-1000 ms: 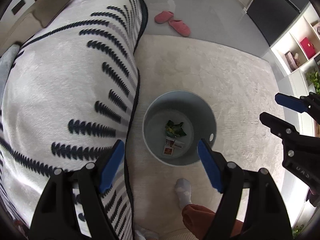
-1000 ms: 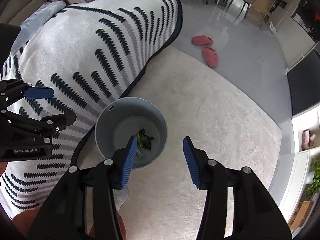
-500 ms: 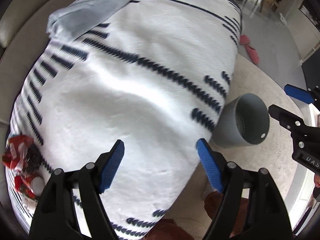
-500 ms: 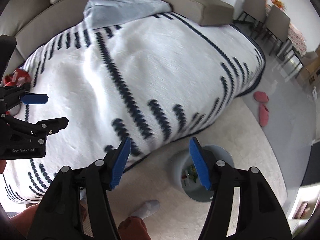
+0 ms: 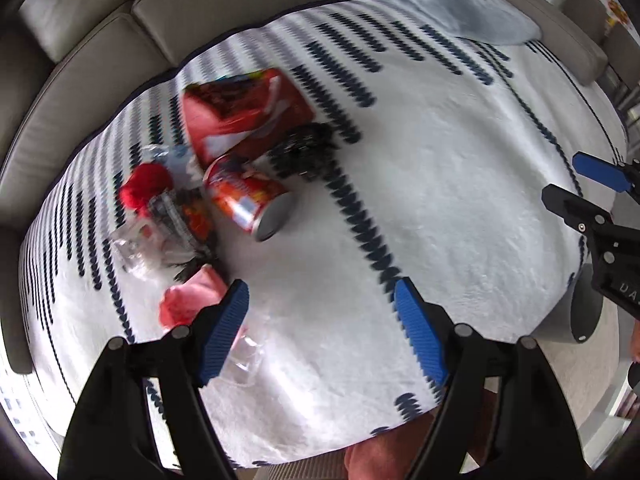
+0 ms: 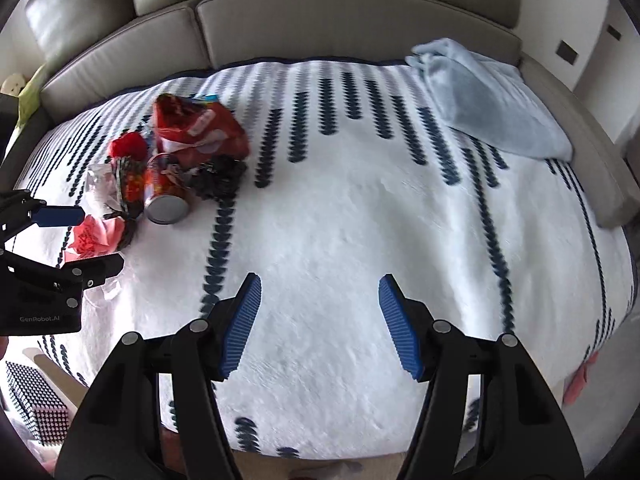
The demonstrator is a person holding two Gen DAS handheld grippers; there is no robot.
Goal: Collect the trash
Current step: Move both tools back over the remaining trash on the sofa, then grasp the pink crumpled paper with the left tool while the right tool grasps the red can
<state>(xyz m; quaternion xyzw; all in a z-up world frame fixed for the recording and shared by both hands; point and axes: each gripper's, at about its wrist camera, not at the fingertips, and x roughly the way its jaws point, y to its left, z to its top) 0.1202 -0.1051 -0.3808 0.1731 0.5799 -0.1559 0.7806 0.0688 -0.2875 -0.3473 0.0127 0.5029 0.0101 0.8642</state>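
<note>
A heap of trash lies on the white, dark-patterned blanket (image 5: 420, 184): a big red snack bag (image 5: 244, 112), a red can on its side (image 5: 248, 198), a black crumpled wrapper (image 5: 306, 152), a pink wrapper (image 5: 192, 300), clear plastic (image 5: 136, 248) and a red crumpled piece (image 5: 144, 186). My left gripper (image 5: 322, 328) is open and empty, just in front of the heap. My right gripper (image 6: 320, 324) is open and empty over bare blanket, to the right of the heap (image 6: 172, 160). The grey bin (image 5: 584, 312) shows at the right edge.
A grey sofa backrest (image 6: 340, 16) curves behind the blanket. A light blue cloth (image 6: 488, 96) lies at the far right of the blanket. Pink slippers (image 6: 576, 384) show on the floor at the lower right.
Both grippers swung up from over the bin, across the blanket, to face the trash heap. The bin has slid to the right edge of the left view. Both stayed open.
</note>
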